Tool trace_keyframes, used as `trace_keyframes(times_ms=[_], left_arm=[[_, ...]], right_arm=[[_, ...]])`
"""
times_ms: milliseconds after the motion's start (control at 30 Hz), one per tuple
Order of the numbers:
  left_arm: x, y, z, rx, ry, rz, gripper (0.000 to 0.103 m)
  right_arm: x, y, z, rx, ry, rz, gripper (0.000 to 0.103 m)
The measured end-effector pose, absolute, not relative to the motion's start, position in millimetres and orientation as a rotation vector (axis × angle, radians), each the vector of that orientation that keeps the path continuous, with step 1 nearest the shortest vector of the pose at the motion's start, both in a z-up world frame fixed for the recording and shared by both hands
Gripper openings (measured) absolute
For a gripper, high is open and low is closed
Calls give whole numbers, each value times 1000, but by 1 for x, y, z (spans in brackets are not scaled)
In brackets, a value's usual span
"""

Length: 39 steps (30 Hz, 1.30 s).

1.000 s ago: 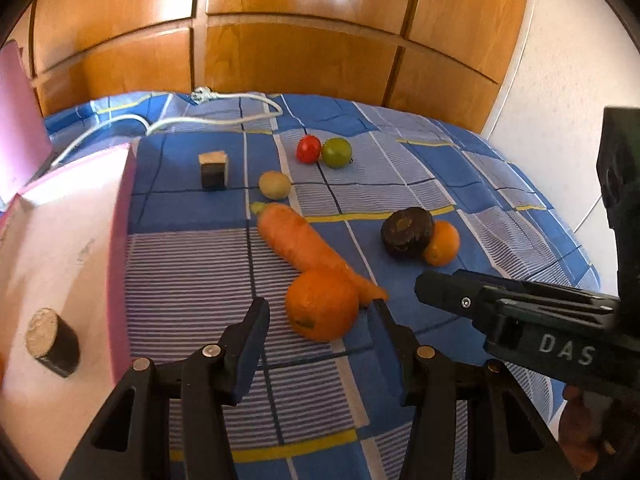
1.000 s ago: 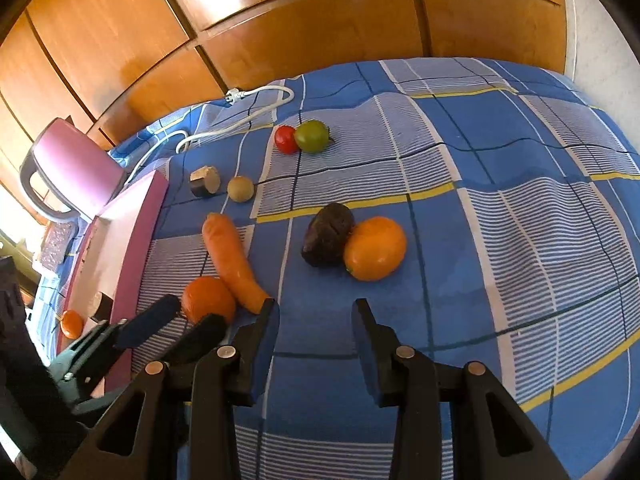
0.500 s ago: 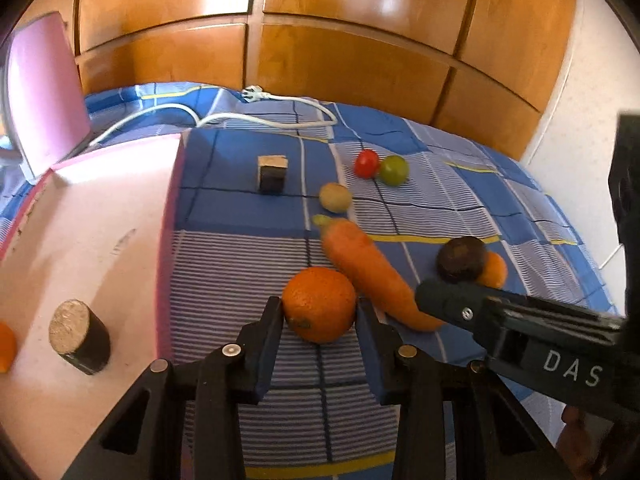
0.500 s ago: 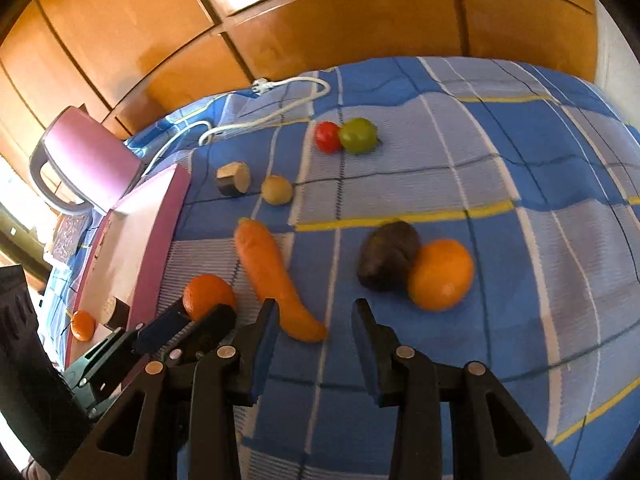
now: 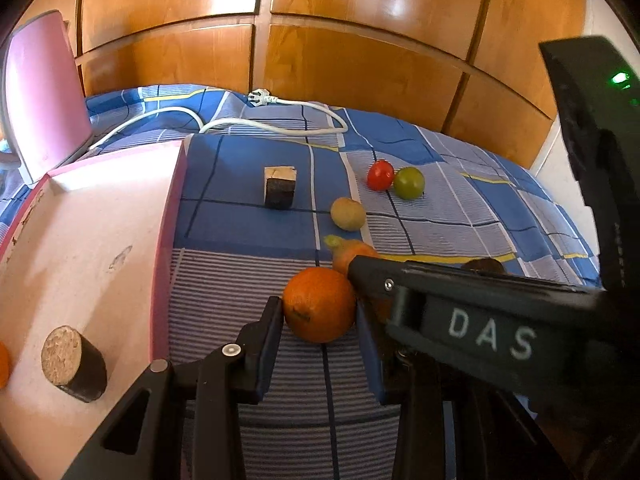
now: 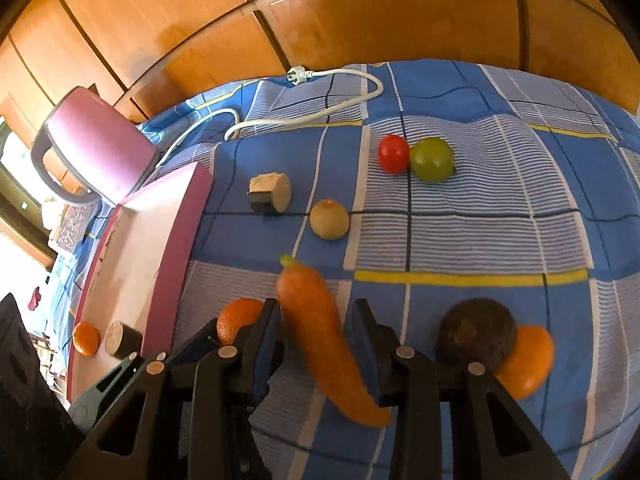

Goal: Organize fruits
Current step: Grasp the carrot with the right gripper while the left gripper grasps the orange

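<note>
Left wrist view: our left gripper (image 5: 318, 334) has its jaws closed around an orange (image 5: 319, 304) on the bedspread (image 5: 248, 240), just beside the pink tray (image 5: 86, 240). We judge the sorting barely begun: the tray holds only a small orange (image 6: 85, 338) and a dark cylinder (image 5: 72, 364). Our right gripper (image 6: 316, 338) straddles the carrot (image 6: 320, 332), jaws apart. Left out are the tomato (image 6: 393, 153), green fruit (image 6: 431, 159), yellowish fruit (image 6: 329, 219), cut block (image 6: 270, 199), dark round fruit (image 6: 476, 330) and another orange (image 6: 528, 362).
</note>
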<state>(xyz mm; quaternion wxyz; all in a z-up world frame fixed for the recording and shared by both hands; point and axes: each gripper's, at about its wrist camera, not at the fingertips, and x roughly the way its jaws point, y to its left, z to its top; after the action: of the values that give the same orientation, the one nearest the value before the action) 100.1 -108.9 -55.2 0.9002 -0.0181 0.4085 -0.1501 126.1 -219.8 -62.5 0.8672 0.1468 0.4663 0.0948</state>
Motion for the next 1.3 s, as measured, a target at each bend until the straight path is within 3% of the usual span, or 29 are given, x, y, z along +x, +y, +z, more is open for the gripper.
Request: trace_keyframes(times_ms=[333,1300], left_arm=[[105,-109,-57,-37,839,-290,37],[37,-105,-48,22,853,-350,37]], right_arm=[[143,-228,-72,374,1025,281,30],[69,-229,-74,202,1038,236,30]])
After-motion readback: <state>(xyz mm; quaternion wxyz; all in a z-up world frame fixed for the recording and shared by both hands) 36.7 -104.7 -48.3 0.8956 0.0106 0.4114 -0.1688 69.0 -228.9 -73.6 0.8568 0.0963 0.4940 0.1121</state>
